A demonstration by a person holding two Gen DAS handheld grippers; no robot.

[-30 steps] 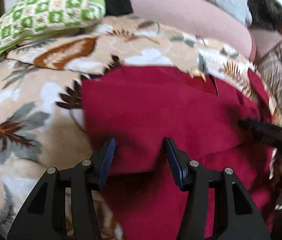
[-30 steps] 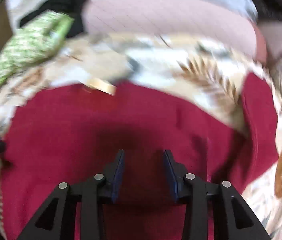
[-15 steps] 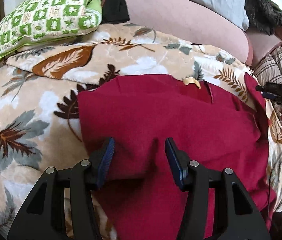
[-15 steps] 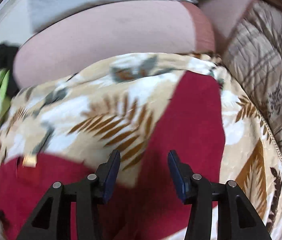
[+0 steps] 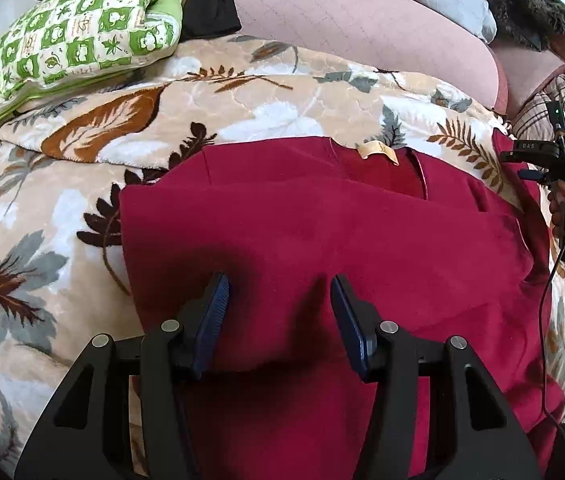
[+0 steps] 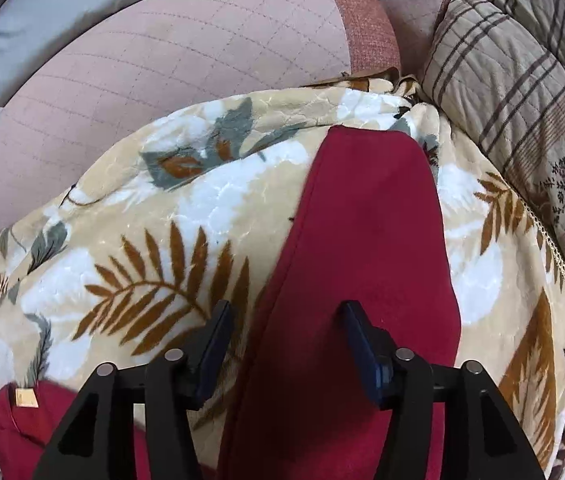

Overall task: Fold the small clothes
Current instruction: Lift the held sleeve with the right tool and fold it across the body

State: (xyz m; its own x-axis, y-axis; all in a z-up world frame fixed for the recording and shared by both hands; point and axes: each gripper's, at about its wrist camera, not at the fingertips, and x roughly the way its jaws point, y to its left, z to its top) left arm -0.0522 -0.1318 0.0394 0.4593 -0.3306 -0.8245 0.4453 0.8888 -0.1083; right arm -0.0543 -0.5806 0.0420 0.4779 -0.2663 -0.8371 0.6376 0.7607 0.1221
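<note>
A dark red top [image 5: 322,232] lies spread on a leaf-patterned blanket [image 5: 62,208], its tan neck label [image 5: 378,150] at the far side. My left gripper [image 5: 278,284] hovers open over the top's near left part, with nothing pressed between its pads. In the right wrist view one red sleeve [image 6: 374,220] stretches away over the blanket [image 6: 142,240]. My right gripper [image 6: 286,312] hangs above the sleeve's near end with its jaws opening; the left finger is over the blanket, the right finger over the sleeve, and neither grips. A hand holds the right gripper [image 5: 538,160] at the top's right edge.
A green checked pillow [image 5: 70,40] and a black cloth [image 5: 210,4] lie at the back left. The pink quilted sofa back [image 6: 162,60] runs behind the blanket. A plaid cushion [image 6: 522,80] borders the blanket on the right.
My right gripper swung from over the top's body to the right, above the sleeve, and its jaws widened. The left gripper stayed where it was, open.
</note>
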